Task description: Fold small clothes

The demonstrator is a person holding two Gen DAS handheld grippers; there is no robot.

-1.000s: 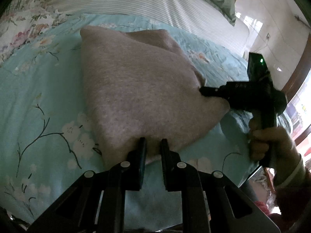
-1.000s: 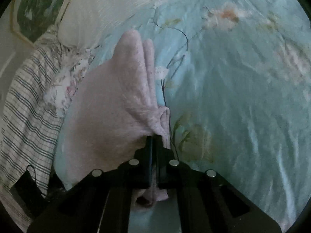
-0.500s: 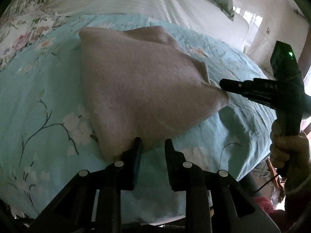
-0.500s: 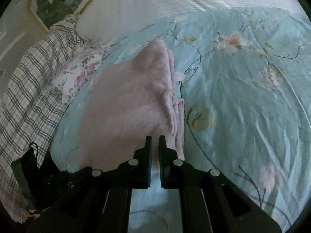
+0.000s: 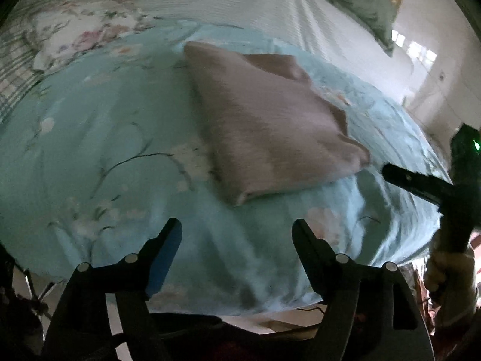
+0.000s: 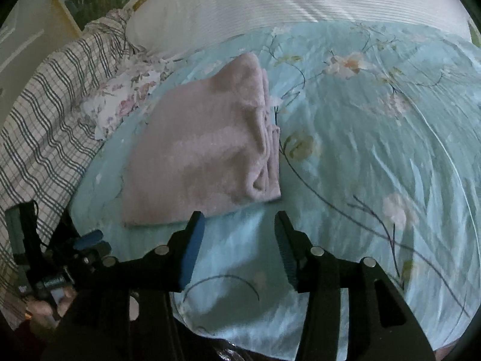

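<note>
The left claw hangs with its jaws spread wide and nothing between them, just off the near edge of the bed, and the right claw is likewise parted and empty, its tips just short of the garment. The pink folded garment lies flat on the floral turquoise bedspread, towards the near edge of the bed, apart from both claws. From the right wrist view, its stacked layers show along the edge facing the middle of the bed (several thin plies bunched into a small roll at the near corner), while the opposite side runs smooth towards the plaid blanket at the bed's far-left edge.

The cloth looks like a soft, fuzzy knit: light, limp, with no stiffness of its own, so it will likely sag and unfold if lifted by 1 ply only. The nap should give the claw pads decent friction, so slipping seems a small worry; the greater risk is catching the bedspread underneath, since that sheet is thin and wrinkles easily.

A sensible hold would be the 2 near corners, 1 per claw, pinching through all the layers at once. The near corner by the rolled plies is thick and easy to bite; the other near corner is flatter and may call for sliding 1 finger under the edge. The fold looks largely done, though its loose layered edge is still a little uneven.
</note>
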